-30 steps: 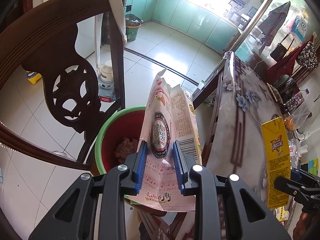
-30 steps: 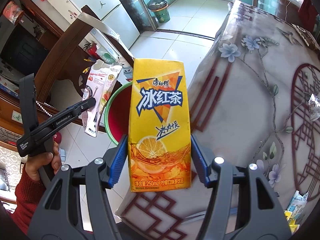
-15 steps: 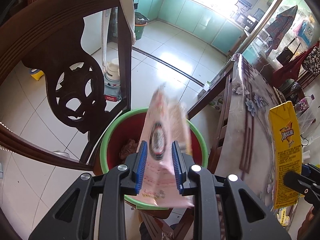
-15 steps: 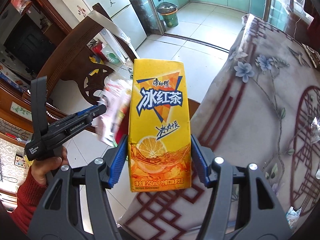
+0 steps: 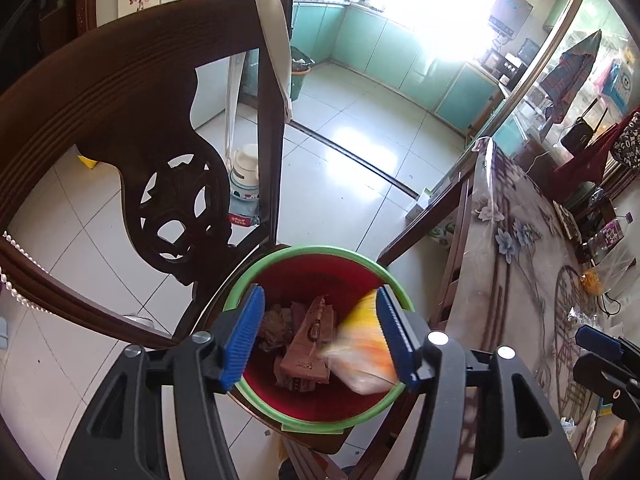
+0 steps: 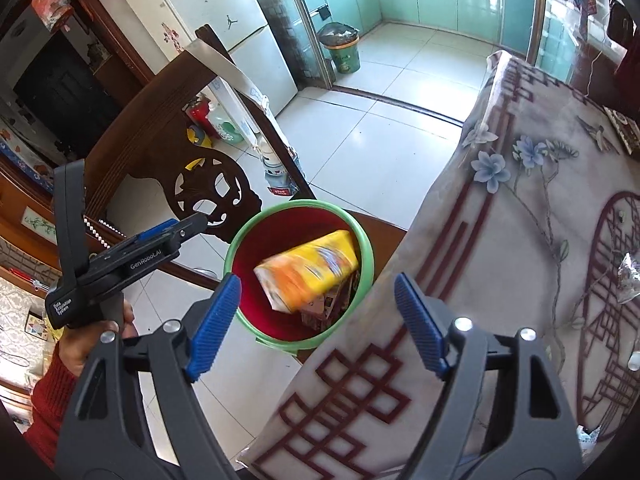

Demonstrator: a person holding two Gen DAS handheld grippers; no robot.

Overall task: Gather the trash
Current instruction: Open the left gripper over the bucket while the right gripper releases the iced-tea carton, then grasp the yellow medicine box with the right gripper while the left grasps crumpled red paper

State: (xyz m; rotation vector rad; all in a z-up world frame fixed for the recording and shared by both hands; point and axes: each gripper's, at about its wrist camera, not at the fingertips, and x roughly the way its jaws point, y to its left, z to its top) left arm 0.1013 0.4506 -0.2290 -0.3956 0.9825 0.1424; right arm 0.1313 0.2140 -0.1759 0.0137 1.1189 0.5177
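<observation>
Hovering wide open and empty over the red bin (image 6: 362,240), both grippers, left gripper (image 5: 320,336) and right gripper (image 6: 316,324), jaws just opened to drop the yellow tea carton (image 6: 308,270) and pink snack bag (image 5: 310,344) inside.

Home dining room: carved chair (image 5: 120,128), clothed table (image 6: 540,240), fridge (image 6: 224,32).

Glossy plastic bin (image 6: 362,236) with green rim, printed carton (image 6: 308,272), dark carved polished wood chair (image 5: 120,120), shiny floor tiles (image 5: 340,184), floral cloth under clear film on worktop (image 6: 520,208), ribbed blue jaw pads.
</observation>
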